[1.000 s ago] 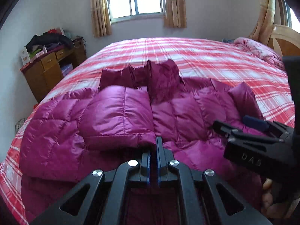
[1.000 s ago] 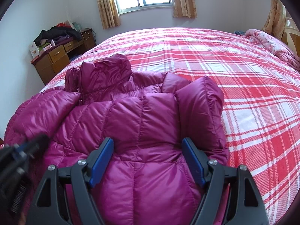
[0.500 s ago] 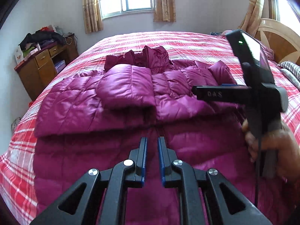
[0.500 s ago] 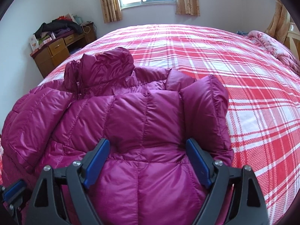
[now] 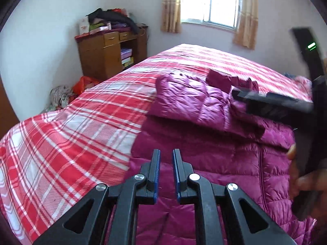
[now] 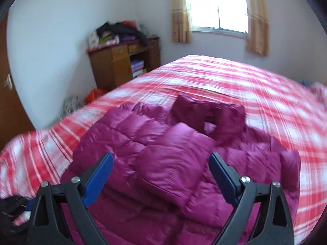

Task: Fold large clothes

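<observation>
Red plaid covers the bed [image 6: 255, 85], where a puffy magenta jacket [image 6: 173, 163] lies, sleeves folded in. It looks light, soft and slippery; I'd pinch the hem. Left gripper [image 5: 165, 163] is easing open, right gripper [image 6: 161, 175] widening, both empty.

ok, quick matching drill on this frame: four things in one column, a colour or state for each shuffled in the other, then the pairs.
Things:
1. puffer jacket
2. bedspread
3. left hand-held gripper
4. right hand-held gripper

Colour or state:
A. red and white plaid
B. jaws wide apart, opening, nothing gripped
C. magenta, quilted, sleeve folded across the body
D. jaws a narrow gap apart, opening, nothing between them

Pairs: 1-C, 2-A, 3-D, 4-B
</observation>
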Action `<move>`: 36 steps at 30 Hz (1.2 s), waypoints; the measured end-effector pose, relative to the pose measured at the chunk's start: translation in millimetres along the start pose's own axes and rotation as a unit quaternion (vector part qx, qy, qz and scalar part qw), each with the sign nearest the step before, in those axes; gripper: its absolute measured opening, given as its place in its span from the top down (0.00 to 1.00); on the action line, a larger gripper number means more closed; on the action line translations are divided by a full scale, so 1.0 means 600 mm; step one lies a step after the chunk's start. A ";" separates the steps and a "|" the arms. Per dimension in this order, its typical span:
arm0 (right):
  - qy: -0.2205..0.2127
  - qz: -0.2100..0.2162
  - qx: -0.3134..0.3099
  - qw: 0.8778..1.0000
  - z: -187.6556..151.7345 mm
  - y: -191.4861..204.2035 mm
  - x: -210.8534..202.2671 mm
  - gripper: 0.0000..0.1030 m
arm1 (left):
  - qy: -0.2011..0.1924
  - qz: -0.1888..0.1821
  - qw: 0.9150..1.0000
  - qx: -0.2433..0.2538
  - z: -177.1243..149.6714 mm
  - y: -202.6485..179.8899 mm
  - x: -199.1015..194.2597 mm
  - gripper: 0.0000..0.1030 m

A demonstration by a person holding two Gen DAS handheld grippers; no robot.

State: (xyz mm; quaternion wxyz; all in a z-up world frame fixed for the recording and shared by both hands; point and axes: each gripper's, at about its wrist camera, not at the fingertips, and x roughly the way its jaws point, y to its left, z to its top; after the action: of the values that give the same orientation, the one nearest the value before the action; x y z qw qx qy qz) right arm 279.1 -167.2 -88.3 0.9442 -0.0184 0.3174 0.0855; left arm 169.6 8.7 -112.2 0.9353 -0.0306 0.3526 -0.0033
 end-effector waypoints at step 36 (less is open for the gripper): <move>0.073 -0.039 0.098 0.992 -0.067 -0.139 0.012 0.52 | -0.011 0.113 0.991 0.069 0.152 -0.058 0.166 0.26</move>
State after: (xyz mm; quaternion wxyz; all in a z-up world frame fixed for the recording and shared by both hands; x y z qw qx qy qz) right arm 275.2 -252.1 -126.0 0.9186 0.0560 0.3910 0.0156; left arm 305.3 -23.7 -107.3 0.9333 0.0737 0.3426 0.0787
